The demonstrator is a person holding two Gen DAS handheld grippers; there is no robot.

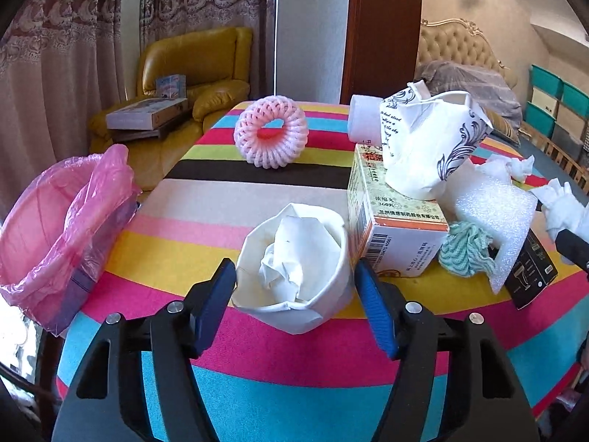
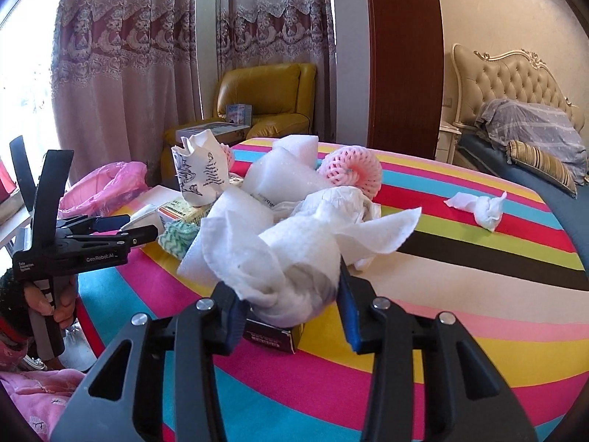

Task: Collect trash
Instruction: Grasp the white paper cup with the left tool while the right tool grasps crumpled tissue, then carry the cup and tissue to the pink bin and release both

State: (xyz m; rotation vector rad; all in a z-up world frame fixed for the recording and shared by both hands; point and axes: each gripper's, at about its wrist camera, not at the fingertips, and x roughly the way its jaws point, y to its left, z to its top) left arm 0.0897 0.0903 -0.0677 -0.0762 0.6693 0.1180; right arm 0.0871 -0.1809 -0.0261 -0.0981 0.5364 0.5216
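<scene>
The left gripper has its blue-padded fingers spread on either side of a crushed white paper cup stuffed with crumpled paper, which lies on the striped, many-coloured desk. The right gripper pinches a crumpled white paper towel above a small dark box. A bin lined with a pink plastic bag stands at the desk's left edge, near a pink foam fruit net.

Room looked like a bedroom: lace-trimmed curtains glowed with daylight from the left, a yellow leather armchair sat by them, a dark wood panel stood beside a tufted cream headboard, and teal storage bins were stacked against the right wall.
</scene>
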